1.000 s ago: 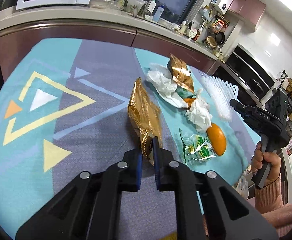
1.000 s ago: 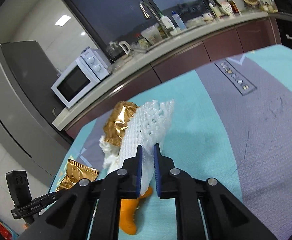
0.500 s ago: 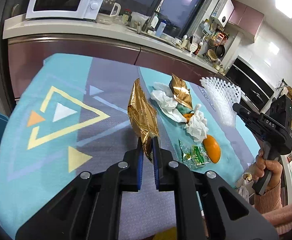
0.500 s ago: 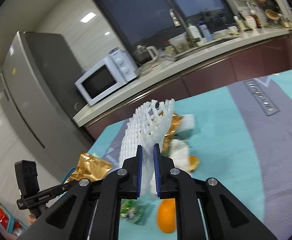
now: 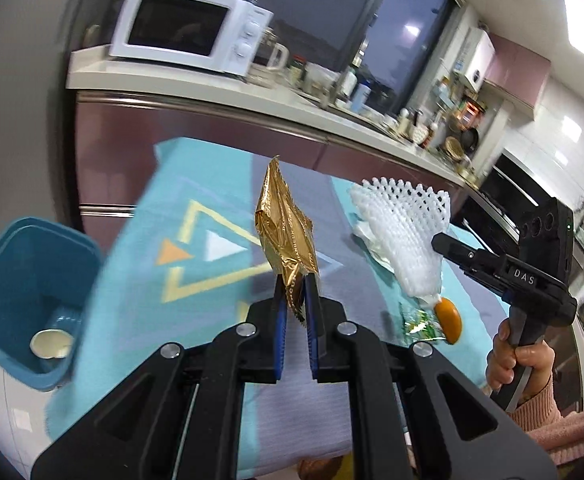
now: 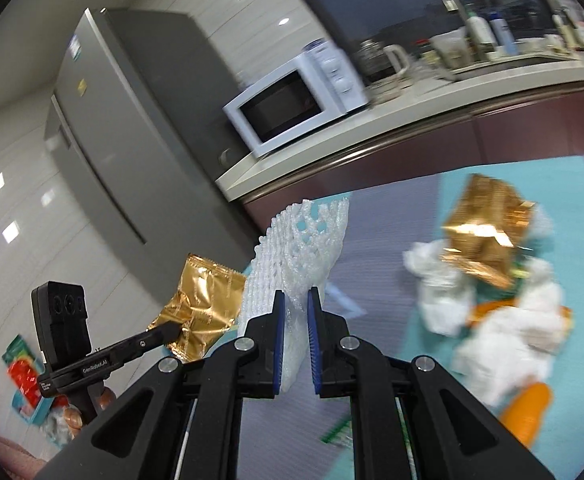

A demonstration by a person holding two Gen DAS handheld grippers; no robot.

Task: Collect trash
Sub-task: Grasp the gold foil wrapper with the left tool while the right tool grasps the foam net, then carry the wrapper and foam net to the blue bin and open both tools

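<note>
While one gold wrapper (image 5: 286, 230) is pinched by its lower corner in the closed left gripper (image 5: 295, 304) and held upright above the table, one white foam net (image 6: 298, 254) is clamped between the blue pads of the right gripper (image 6: 294, 320). A second gold wrapper (image 6: 486, 228) is seen lying on the teal and grey tablecloth (image 6: 384, 280), on top of several crumpled white tissues (image 6: 442, 290). Orange peel pieces (image 6: 526, 412) and one green-and-white packet (image 5: 418, 322) are found beside that heap. One blue bin (image 5: 24, 292) is placed on the floor by the table's left edge, with one pale cup (image 5: 50, 344) at its bottom. One white microwave (image 5: 190, 26) is set on the counter behind.
</note>
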